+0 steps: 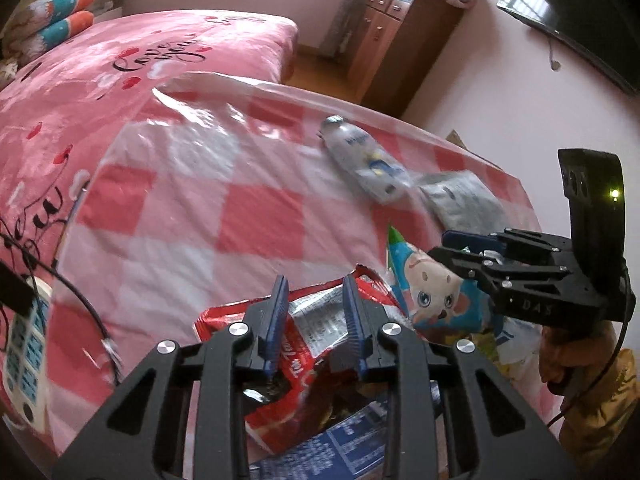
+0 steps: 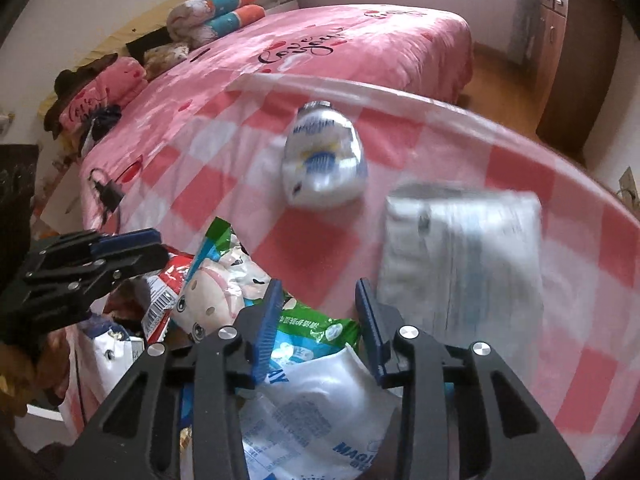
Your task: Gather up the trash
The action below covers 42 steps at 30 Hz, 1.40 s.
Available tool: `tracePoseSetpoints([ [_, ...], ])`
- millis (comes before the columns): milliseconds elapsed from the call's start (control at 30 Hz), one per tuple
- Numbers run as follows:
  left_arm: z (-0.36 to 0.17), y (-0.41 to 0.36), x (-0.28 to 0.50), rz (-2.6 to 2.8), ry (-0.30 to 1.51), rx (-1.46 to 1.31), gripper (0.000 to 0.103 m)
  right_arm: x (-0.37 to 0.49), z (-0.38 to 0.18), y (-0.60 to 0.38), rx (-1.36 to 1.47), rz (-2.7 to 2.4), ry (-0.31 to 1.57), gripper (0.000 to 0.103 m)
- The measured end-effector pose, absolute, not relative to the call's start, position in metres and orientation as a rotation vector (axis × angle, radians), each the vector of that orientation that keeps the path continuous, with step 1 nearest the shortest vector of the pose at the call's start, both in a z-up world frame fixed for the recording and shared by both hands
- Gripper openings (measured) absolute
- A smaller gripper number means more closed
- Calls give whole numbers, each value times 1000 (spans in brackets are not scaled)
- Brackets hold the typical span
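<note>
Several snack wrappers lie in a heap at the near edge of the pink checked tablecloth [image 1: 240, 216]. My left gripper [image 1: 316, 300] is open, its jaws hovering over a red wrapper [image 1: 304, 364]. A cartoon-printed bag [image 1: 432, 292] lies to its right. My right gripper [image 2: 318, 306] is open above a green and white bag [image 2: 316, 332] and a white bag [image 2: 328, 392]; it shows from the side in the left wrist view [image 1: 472, 248]. A white pouch with a cap [image 2: 322, 160] and a silver packet [image 2: 460, 256] lie farther out on the cloth.
A bed with a pink blanket [image 2: 340, 48] stands behind the table, with rolled pillows [image 2: 224, 8] at its head. A wooden cabinet [image 1: 396, 36] stands by the wall. A cable [image 1: 80, 304] and a calculator-like device [image 1: 24, 344] lie at the left.
</note>
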<state>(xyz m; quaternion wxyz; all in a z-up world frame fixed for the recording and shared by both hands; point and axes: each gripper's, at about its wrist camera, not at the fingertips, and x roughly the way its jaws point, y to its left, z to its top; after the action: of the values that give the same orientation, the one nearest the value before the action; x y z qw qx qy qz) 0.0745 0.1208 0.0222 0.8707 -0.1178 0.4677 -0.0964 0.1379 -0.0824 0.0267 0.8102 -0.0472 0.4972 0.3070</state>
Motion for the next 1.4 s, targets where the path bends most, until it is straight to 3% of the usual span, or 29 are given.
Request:
tracePoseSetpoints([
  [333,33,79,34,-330,996,-205,29,76,30,-121,-34,659,1039,40],
  [400,44,73,34,-335,978,-202,35,73,41,-131,-1,647,993,48],
  [467,53,69,44,-320,963,-189,49,77,52,-139,3,596,946,75],
  [500,59,67,56,-294,950,-177,54,82,57,-140,-24,548,925,84],
  [600,65,59,85,-248,935,-143,66,99,60,-142,-39,494,921,87],
  [667,61,56,110,-205,951,-141,66,110,55,-140,-50,462,942,91],
  [900,28,57,186,-14,1009,-99,66,136,32,-131,-114,424,1009,91],
  [1167,22,48,209,3,995,-95,67,145,26,-115,-196,439,1006,92],
  [1267,22,44,208,-5,974,-100,60,145,24,-108,-236,440,1016,92],
  [1400,23,48,205,12,957,-118,42,139,23,-106,-262,444,994,76],
])
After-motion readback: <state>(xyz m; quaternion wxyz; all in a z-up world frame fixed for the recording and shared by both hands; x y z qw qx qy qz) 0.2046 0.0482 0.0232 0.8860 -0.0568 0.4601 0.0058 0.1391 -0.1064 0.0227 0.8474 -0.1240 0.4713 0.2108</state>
